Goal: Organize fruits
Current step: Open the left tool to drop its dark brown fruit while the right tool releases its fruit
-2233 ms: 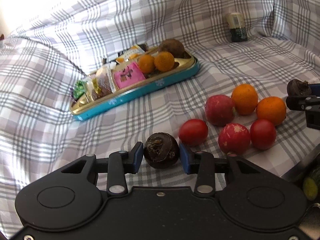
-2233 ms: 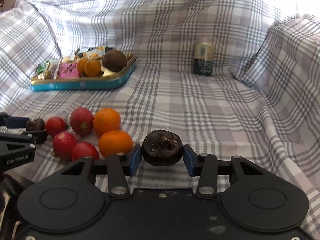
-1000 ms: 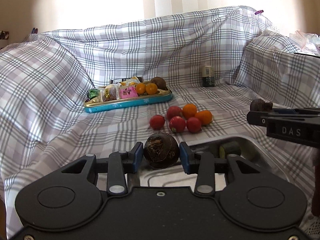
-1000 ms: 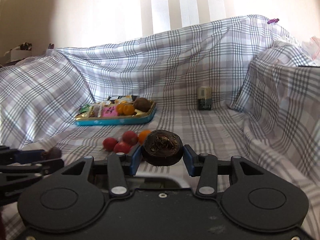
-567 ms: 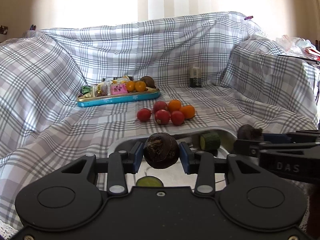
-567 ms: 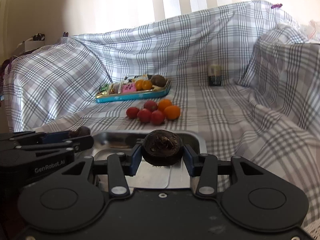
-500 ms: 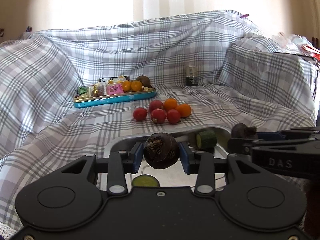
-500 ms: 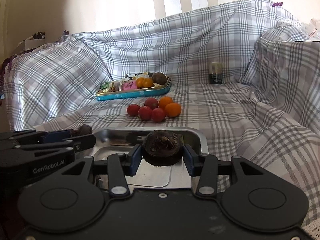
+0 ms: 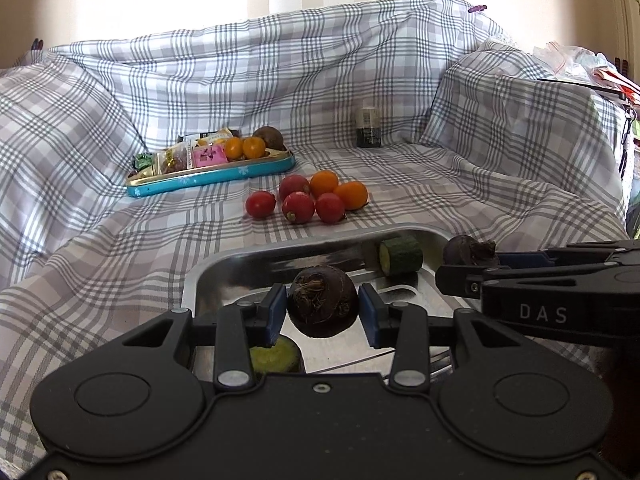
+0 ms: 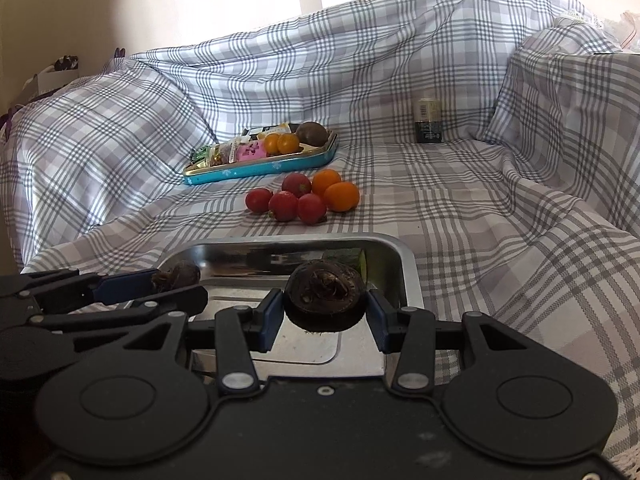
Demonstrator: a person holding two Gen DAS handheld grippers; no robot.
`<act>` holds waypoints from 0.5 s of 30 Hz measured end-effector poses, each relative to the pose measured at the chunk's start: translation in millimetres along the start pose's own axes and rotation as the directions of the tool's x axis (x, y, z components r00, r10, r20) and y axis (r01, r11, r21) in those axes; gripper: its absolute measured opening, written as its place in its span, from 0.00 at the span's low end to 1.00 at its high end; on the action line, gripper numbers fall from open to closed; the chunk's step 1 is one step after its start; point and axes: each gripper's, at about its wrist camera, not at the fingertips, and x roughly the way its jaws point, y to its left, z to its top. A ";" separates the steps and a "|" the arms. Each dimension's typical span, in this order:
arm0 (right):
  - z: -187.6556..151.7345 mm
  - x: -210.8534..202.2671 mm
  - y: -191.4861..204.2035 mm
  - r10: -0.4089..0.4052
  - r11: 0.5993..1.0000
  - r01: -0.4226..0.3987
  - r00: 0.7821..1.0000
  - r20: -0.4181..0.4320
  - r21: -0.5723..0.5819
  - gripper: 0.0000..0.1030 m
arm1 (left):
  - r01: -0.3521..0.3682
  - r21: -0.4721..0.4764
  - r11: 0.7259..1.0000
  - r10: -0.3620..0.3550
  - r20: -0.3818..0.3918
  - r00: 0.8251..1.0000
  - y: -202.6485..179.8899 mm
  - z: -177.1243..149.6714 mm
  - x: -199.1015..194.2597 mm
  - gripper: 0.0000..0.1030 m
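Observation:
My left gripper (image 9: 323, 308) is shut on a dark round beet-like fruit (image 9: 322, 300), held over the steel tray (image 9: 212, 276). My right gripper (image 10: 325, 312) is shut on a second dark round fruit (image 10: 325, 290) above the same tray (image 10: 404, 264). Each gripper shows in the other's view, the right gripper (image 9: 468, 254) at the right, the left gripper (image 10: 176, 278) at the left. A green cucumber chunk (image 9: 401, 255) lies in the tray, another green slice (image 9: 275, 356) below my left jaws. Red and orange fruits (image 9: 308, 198) cluster on the plaid cloth beyond.
A blue tin tray (image 9: 208, 172) with snack packets, two small oranges and a brown fruit sits at the back left. A small dark jar (image 9: 368, 127) stands at the back. The plaid cloth (image 10: 500, 216) rises in folds on both sides and behind.
Both grippers have drawn back from the fruit cluster and now hang over the steel tray, each still gripping its dark fruit. The views tilted slightly downward over the tray.

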 end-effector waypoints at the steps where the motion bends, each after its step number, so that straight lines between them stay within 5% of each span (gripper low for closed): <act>1: 0.0 0.0 -0.2 0.000 1.000 0.000 1.000 0.000 0.001 0.45 | 0.006 -0.005 1.000 -0.006 -0.006 1.000 0.7 0.1 0.9 0.47; 15: 0.6 2.4 0.1 0.005 1.000 -0.006 1.000 -0.018 -0.010 0.45 | 0.011 -0.034 0.999 -0.012 -0.028 1.000 3.7 1.6 4.0 0.47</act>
